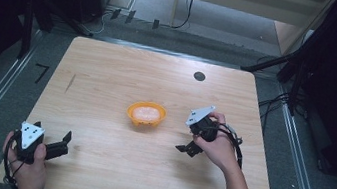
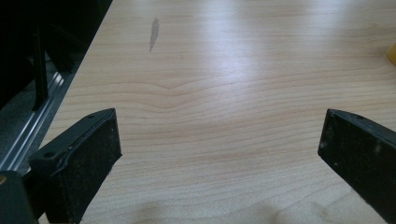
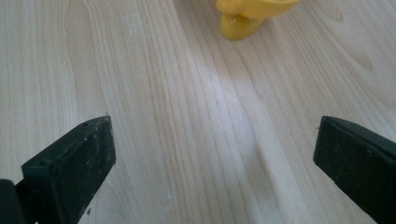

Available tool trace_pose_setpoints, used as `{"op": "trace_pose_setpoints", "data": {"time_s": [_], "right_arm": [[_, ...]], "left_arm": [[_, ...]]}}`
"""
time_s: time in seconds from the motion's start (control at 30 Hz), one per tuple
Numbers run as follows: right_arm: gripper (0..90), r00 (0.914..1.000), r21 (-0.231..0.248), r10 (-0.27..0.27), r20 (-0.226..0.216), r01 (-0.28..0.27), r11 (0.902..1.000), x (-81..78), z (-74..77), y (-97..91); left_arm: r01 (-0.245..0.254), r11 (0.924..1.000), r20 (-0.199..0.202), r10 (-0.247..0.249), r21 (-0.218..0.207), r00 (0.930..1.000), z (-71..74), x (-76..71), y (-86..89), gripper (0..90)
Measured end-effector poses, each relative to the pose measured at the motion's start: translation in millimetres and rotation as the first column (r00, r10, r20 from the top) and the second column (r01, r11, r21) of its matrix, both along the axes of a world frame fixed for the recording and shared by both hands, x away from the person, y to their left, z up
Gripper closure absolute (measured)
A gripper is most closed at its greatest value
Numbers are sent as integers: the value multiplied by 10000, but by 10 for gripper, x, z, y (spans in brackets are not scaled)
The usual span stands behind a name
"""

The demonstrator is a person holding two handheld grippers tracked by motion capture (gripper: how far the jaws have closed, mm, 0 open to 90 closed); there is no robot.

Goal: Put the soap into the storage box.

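So the small orange plastic bowl (image 1: 146, 113) sits alone mid-table, just ahead-left of the right gripper (image 1: 187, 149), whose jaws gape wide, holding nothing. Left gripper (image 1: 64, 143) idles open, well apart. Looks like the approach step; next it needs lining up on the rim.

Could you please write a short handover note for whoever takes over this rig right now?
Left gripper: open, holding nothing, low over the near left corner of the table.
Right gripper: open, holding nothing, just right of the bowl, its jaws pointing toward it.
Orange bowl: upright at mid-table with something pale inside; nothing touches it.
Done: nothing that can be judged from how things lie.
Left: probably close the right gripper's gap to the bowl and grip its rim; the left gripper is free to steady it.
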State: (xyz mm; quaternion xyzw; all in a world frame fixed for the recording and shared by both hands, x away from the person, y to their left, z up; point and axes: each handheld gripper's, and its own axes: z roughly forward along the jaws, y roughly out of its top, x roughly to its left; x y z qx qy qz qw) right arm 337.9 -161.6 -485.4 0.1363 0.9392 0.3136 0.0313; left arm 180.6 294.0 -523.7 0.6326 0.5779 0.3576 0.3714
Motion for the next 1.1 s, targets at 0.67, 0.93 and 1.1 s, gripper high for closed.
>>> {"op": "trace_pose_setpoints", "data": {"time_s": [0.67, 0.93, 1.1], "right_arm": [[0, 9911, 508, -1322, -171, 1329, 9898, -302, -188, -427], [0, 9829, 840, -1829, -192, 1839, 9794, -450, -261, -643], [0, 9784, 984, -2055, -213, 2066, 9735, -509, -271, -749]], "left_arm": [[6, 10000, 1, -6, 57, 10000, -1, 0, -5, 0], [17, 10000, 12, -17, 61, 10000, -2, 1, -5, 0], [20, 10000, -5, -19, 86, 10000, 0, 0, -9, 0]]}}
